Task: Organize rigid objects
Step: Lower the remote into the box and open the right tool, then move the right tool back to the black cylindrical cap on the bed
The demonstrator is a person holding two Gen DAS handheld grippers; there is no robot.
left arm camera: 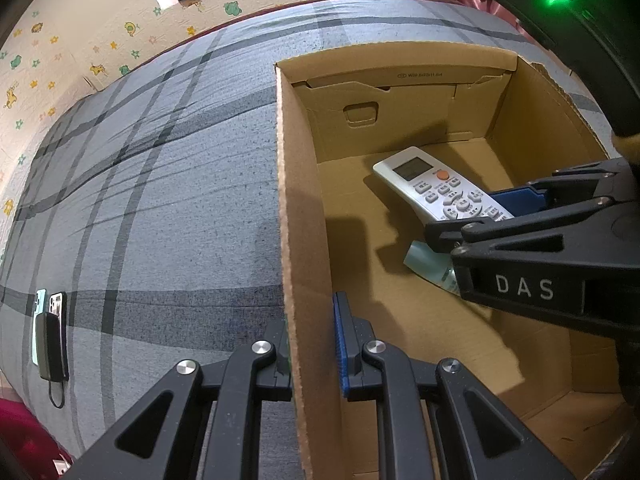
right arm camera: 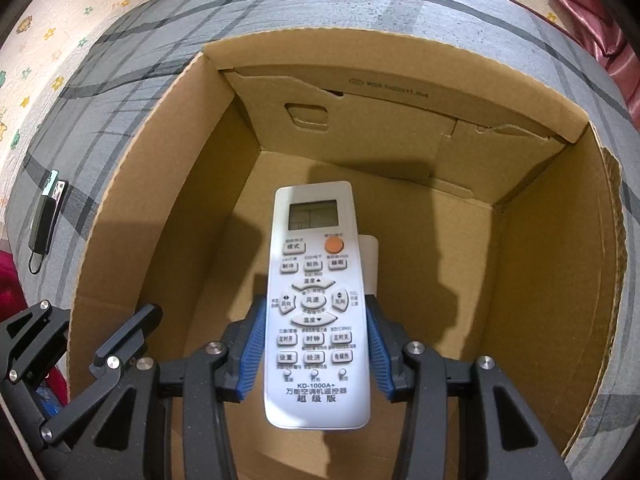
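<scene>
An open cardboard box (left arm camera: 400,116) (right arm camera: 372,128) stands on a grey plaid bed. My left gripper (left arm camera: 312,314) (right arm camera: 98,316) is shut on the box's left wall, one finger outside and the blue pad inside. My right gripper (right arm camera: 316,346) (left arm camera: 468,216) reaches down into the box, its blue pads pressing both long sides of a white air-conditioner remote (right arm camera: 314,280) (left arm camera: 436,184) with an orange button. The remote hangs face up, just above the box floor. Under it lies a pale tube or bottle (left arm camera: 424,260) (right arm camera: 370,256), mostly hidden.
Two phones with a dark power bank and cable (left arm camera: 50,328) (right arm camera: 46,216) lie on the bed left of the box. Wall with animal stickers (left arm camera: 100,52) lies beyond the bed. Pink fabric (right arm camera: 600,28) bunches at the far right.
</scene>
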